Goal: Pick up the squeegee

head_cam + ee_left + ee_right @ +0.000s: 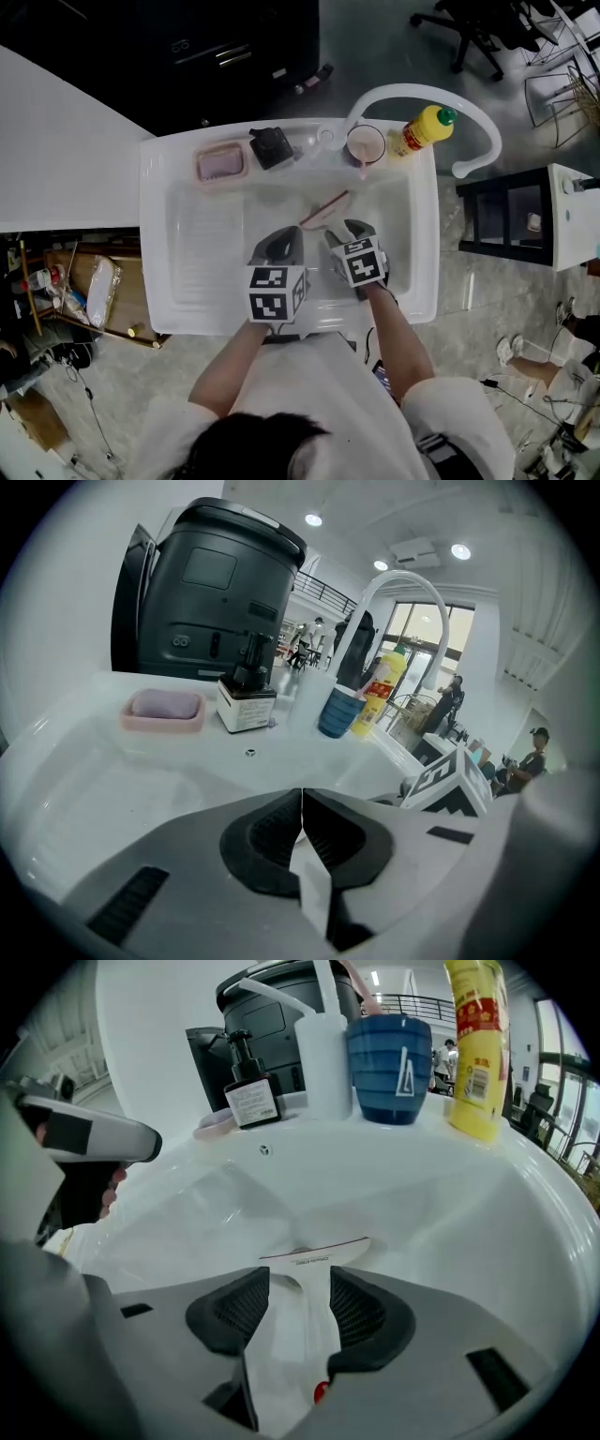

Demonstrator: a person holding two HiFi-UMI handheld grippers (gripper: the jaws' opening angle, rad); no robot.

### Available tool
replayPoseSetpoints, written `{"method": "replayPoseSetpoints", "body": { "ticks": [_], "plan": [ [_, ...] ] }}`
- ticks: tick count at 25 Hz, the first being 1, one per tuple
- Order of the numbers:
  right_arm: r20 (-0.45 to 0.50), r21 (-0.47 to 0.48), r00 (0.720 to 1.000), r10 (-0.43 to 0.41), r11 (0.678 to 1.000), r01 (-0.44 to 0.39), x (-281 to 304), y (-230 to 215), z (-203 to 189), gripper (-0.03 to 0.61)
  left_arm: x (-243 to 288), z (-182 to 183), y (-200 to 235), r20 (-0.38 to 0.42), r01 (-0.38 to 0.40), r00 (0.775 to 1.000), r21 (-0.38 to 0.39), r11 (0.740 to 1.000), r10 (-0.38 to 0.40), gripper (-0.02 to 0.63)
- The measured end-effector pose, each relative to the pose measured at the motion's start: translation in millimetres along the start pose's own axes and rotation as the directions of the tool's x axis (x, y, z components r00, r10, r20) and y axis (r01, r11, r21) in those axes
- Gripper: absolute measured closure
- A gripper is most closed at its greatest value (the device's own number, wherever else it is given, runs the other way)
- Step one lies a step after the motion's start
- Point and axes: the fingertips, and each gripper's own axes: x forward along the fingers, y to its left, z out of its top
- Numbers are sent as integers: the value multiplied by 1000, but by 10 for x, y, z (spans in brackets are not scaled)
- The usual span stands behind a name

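Squeegee [314,1252], white, lying flat in sink [150,216] basin; not yet lifted.
Right gripper [300,1286] stood with jaws wide astride the handle, pads apparently not pressing. Left gripper [302,810] was closed on nothing. Risk: an off-centre closure could skid the smooth handle across the slick basin.

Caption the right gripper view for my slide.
Open right hand-held gripper straddling the handle of the white squeegee in the sink.
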Motion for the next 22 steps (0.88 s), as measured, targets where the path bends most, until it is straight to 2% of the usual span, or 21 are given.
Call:
{"method": "replayPoseSetpoints", "body": {
  "ticks": [11, 22],
  "plan": [
    [-111, 0, 994, 11, 1000, -11, 311, -117, -196, 373, 155, -26, 54, -28, 15, 1000, -2, 1000, -15, 587],
    [-162, -20, 987, 12, 1000, -16, 497, -111, -294, 373, 206, -79, 115, -42, 13, 999, -21, 1000, -14, 587]
  ]
}}
